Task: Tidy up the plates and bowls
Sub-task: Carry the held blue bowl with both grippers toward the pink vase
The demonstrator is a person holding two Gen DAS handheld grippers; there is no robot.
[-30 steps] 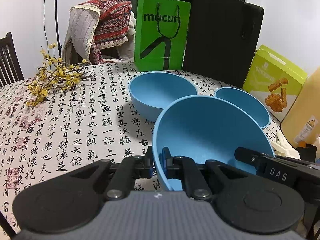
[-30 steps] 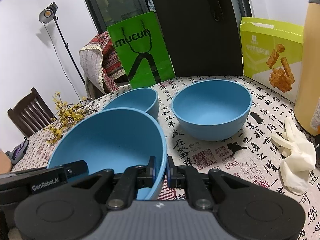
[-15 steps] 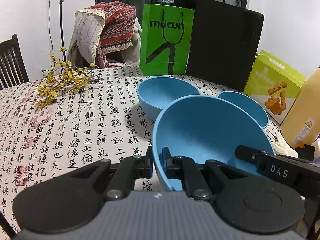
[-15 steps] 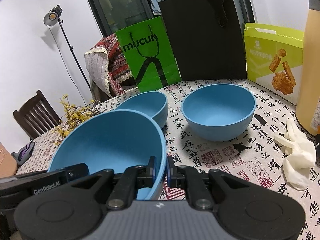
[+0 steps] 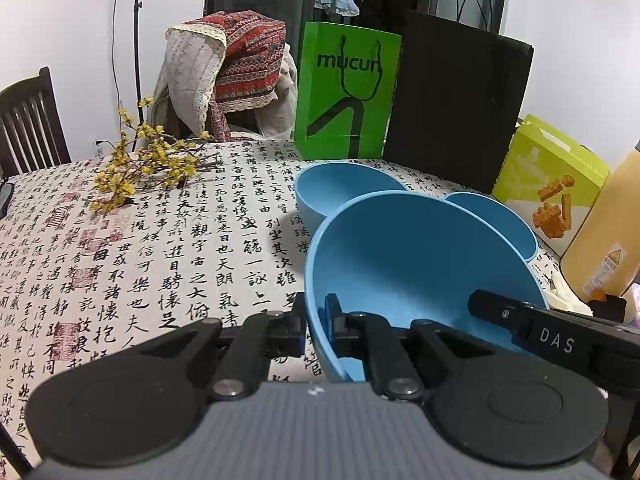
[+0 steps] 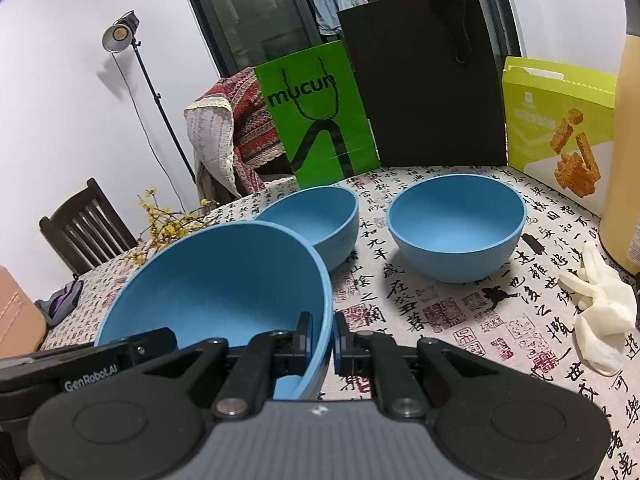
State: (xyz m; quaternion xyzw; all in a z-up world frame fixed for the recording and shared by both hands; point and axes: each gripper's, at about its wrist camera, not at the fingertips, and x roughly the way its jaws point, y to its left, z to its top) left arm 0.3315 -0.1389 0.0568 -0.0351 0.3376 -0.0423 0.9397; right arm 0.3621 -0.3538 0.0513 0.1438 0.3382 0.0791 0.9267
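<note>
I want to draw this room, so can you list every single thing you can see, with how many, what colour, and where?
Big bowl: 1, blue, held up in front, both grippers on its rim.
Small bowls: 2, blue, on the table behind it.
Table: 1, white cloth with black writing.
Flowers: 1 sprig, yellow, table's far left.
Green bag: 1, back of table.
Black bag: 1, beside the green one.
Snack box: 1, lime, back right.
Bottle: 1, yellow, right edge.
Glove: 1, white, right of the bowls.
Chair: 1, dark wood, left.
Blanket: 1, red and cream, behind table.
Lamp: 1, on a stand, left.
Left gripper: black, shut on rim.
Right gripper: black, shut on rim.
</note>
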